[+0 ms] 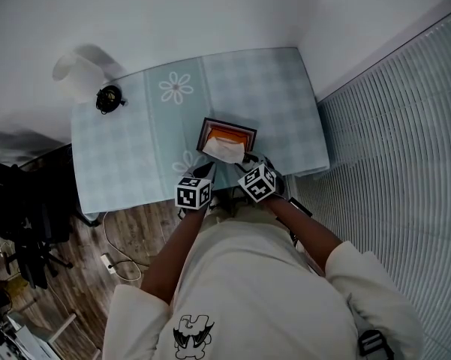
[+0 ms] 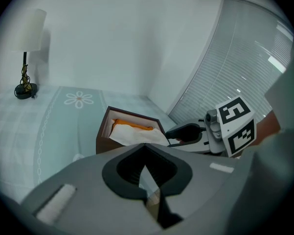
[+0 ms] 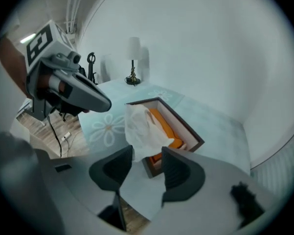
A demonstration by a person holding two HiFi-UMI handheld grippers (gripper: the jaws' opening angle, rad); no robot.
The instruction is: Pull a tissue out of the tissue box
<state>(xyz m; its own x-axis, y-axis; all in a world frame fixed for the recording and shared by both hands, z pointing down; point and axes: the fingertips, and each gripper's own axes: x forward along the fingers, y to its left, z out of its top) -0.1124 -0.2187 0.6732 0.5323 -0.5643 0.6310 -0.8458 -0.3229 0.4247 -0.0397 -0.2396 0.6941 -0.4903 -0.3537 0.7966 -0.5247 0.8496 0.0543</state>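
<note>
A brown tissue box with an orange inside stands near the front edge of the table; a white tissue sticks up out of it. My right gripper is open just short of the box's near corner. The tissue hangs down to its left jaw tip, and the pads do not press on it. My left gripper is shut and empty, a little short of the box. In the head view both grippers sit side by side at the table's front edge, left and right.
The table has a pale blue checked cloth with flower prints. A lamp with a white shade stands at its far left corner. Window blinds run along the right. A cable lies on the wooden floor.
</note>
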